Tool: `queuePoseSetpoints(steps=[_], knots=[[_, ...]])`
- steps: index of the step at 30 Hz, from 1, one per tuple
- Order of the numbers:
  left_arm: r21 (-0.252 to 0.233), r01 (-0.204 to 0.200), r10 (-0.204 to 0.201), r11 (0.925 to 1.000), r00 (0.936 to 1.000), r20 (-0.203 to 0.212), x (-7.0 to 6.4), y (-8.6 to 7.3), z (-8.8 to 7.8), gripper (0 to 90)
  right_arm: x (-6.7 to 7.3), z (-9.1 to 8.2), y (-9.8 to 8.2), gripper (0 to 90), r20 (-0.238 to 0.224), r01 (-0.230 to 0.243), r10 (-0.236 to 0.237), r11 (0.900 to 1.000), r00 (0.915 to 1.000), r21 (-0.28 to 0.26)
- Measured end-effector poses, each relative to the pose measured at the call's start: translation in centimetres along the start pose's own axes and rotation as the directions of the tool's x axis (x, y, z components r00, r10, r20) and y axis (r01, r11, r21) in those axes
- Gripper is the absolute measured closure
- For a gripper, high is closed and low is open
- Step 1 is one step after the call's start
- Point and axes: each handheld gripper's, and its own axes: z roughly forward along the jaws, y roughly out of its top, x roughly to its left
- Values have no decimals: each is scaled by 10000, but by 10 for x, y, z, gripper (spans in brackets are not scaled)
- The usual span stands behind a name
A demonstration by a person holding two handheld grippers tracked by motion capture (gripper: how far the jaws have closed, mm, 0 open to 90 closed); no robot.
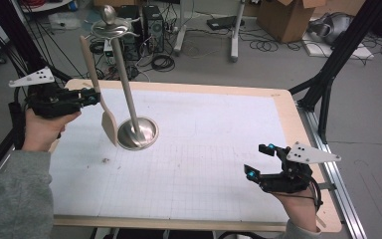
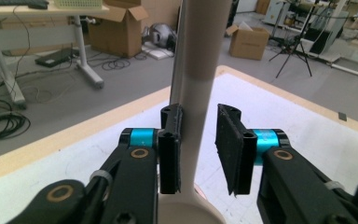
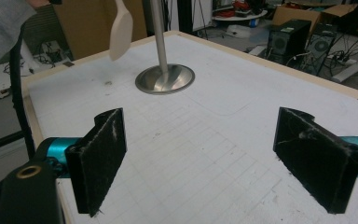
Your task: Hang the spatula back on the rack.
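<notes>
– Spatula [image 1: 110, 127] is what I'd watch. It's up in the air just left of the steel stand [image 1: 125, 89], blade hanging above the counter [image 1: 204, 129]. Your left hand-held gripper [image 1: 93, 97] sits around the handle, but loosely: in the left gripper view one pad [image 2: 169, 154] touches the wood and the other stands off with a gap.

– So it could drop?

– I think so, if the top isn't properly on a hook. I can't tell whether it is. It could also swing into the pole, and if you snag it pulling away, that tall stand looks easy to tip.

– And the right one?

– Your right hand-held gripper [image 1: 257, 160] is wide open, holding nothing, well apart at the near right corner.

– Surface okay?

– White gridded sheet with a wooden edge, a bit scuffed, with a small crumb near the stand's base. Beyond it the floor has cables [image 1: 161, 62], a computer tower [image 1: 151, 25] and cardboard boxes [image 1: 288, 17].
</notes>
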Motion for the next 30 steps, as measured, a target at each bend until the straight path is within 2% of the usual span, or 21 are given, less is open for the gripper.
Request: queuePoseSetpoints(steps=[2, 4, 7, 11, 12, 14, 16, 19, 24, 30], knots=[[132, -50, 54, 9999, 9997, -254, 0, 0, 1, 628, 0, 0, 0, 162, -4, 3, -3, 10000, 10000, 2], [384, 100, -83, 9992, 9990, -446, 1, -1, 2, 570, 0, 0, 0, 162, -3, 3, -3, 10000, 10000, 2], [391, 122, -107, 9992, 9991, -407, 1, -3, 2, 477, 0, 0, 0, 162, 17, 46, -46, 10000, 10000, -8], [388, -51, 47, 9992, 9999, 102, -1, -5, 0, 318, 0, 0, -1, 162, -14, 18, -18, 10000, 10000, 6], [434, 86, -94, 9990, 9998, 175, -1, -5, -1, 245, 0, 0, -1, 162, -11, -25, 25, 10000, 10000, 56], [421, 195, -192, 9989, 9998, -79, -2, -4, -4, 156, -1, 1, -1, 162, 5, -15, 15, 10000, 10000, 56], [244, 193, -190, 9995, 9998, -110, -2, -3, -7, 122, -1, 1, -1, 162, 4, 8, -8, 10000, 10000, 27], [220, 172, -167, 9996, 9996, -226, -4, -2, -11, 70, -1, 1, 0, 162, -23, 66, -66, 10000, 10000, 3], [144, -5, 9, 9999, 9995, -325, -9, -5, -15, 65, 0, 3, 1, 162, -87, 23, -23, 10000, 10000, 10], [71, 42, -41, 10000, 9997, -248, -10, -12, -23, 65, -1, 5, 1, 162, -131, 73, -72, 10000, 9999, 26]])
